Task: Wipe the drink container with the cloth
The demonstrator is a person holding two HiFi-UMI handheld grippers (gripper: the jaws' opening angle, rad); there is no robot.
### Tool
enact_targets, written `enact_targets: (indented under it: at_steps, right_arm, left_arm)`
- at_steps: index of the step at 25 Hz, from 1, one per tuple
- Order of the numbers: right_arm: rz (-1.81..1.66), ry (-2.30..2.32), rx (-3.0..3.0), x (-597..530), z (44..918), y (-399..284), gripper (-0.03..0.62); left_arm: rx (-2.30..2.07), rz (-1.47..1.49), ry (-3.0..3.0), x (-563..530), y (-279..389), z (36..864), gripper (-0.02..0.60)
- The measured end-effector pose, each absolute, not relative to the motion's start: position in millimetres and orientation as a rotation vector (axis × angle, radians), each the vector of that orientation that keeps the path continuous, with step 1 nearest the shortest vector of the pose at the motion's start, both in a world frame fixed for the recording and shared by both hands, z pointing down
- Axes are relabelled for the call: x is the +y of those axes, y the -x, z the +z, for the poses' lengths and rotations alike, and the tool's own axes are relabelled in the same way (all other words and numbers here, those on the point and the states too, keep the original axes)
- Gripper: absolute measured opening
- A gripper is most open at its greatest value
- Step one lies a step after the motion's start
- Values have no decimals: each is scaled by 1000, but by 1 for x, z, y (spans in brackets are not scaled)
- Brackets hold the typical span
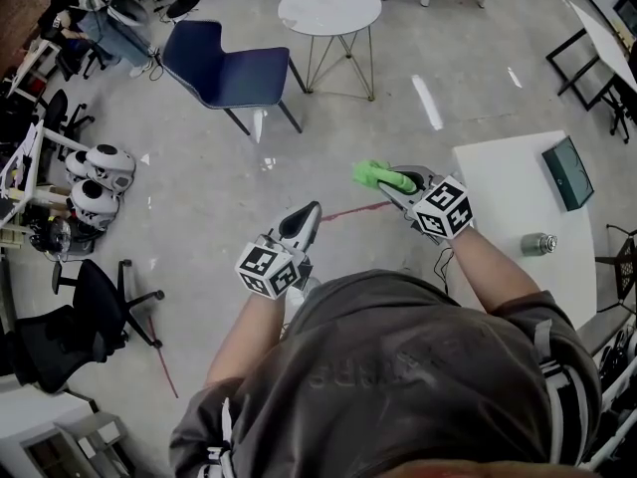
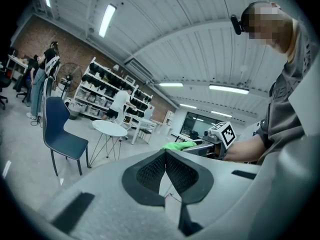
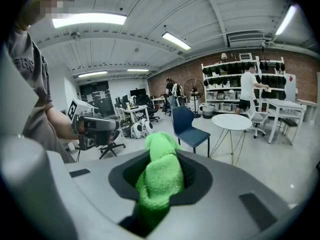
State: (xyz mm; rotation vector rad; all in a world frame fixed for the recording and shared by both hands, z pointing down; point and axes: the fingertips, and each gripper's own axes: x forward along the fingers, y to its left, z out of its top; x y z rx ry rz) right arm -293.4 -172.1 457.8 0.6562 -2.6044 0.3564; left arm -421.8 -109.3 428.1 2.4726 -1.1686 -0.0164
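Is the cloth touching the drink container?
Apart. Head view: the cloth, held in the right gripper, is over the floor, while the container stands on the table.

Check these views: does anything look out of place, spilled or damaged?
Nothing spilled or damaged. Only oddity: the cloth, clamped in the right gripper, hangs over floor, apart from the container on the table.

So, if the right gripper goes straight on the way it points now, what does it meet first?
Probably the blue chair: in the right gripper view it sits straight past the green cloth held by the right gripper. Only floor shows between; depth is unclear.
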Motion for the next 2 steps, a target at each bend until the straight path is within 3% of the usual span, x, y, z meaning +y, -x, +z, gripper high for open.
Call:
enact_targets:
  at_steps: [2]
  right_arm:
    - [353,-655,-2604,-174,457,293,77]
  left_arm:
    - [-1168,-17,-2476,-111,421,427,5]
